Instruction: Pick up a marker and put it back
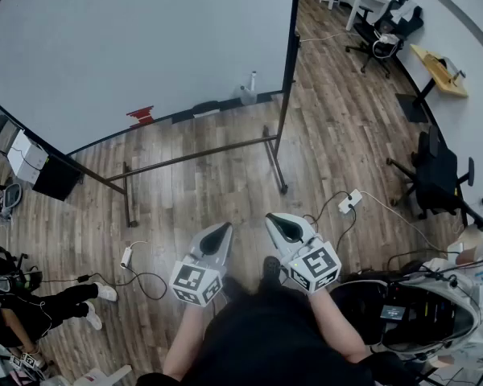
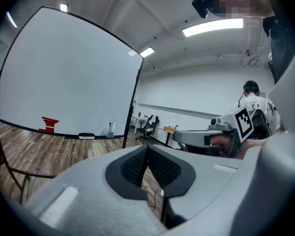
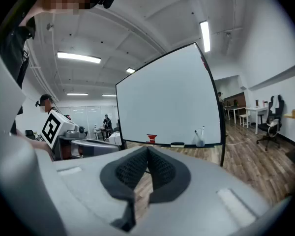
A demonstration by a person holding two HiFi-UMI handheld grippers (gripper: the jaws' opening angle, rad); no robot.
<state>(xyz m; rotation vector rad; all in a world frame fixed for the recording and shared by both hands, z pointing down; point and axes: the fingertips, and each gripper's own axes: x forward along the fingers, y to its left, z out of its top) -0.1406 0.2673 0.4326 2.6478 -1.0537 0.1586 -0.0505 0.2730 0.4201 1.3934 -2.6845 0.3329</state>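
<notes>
Several markers (image 1: 251,83) stand in a clear holder on the whiteboard's (image 1: 145,47) tray, far ahead of both grippers. The markers (image 2: 111,128) show small in the left gripper view, and the markers (image 3: 201,135) again in the right gripper view. My left gripper (image 1: 223,229) is held low in front of me, its jaws shut with nothing between them (image 2: 147,149). My right gripper (image 1: 273,220) is beside it, pads together and empty (image 3: 147,151). Both point toward the board, well short of it.
A red object (image 1: 142,116) and a black eraser (image 1: 206,108) sit on the tray. The board's stand legs (image 1: 278,167) spread over the wood floor. A power strip (image 1: 350,201) with cables lies right; office chairs (image 1: 435,175) further right. A seated person (image 1: 32,304) is at left.
</notes>
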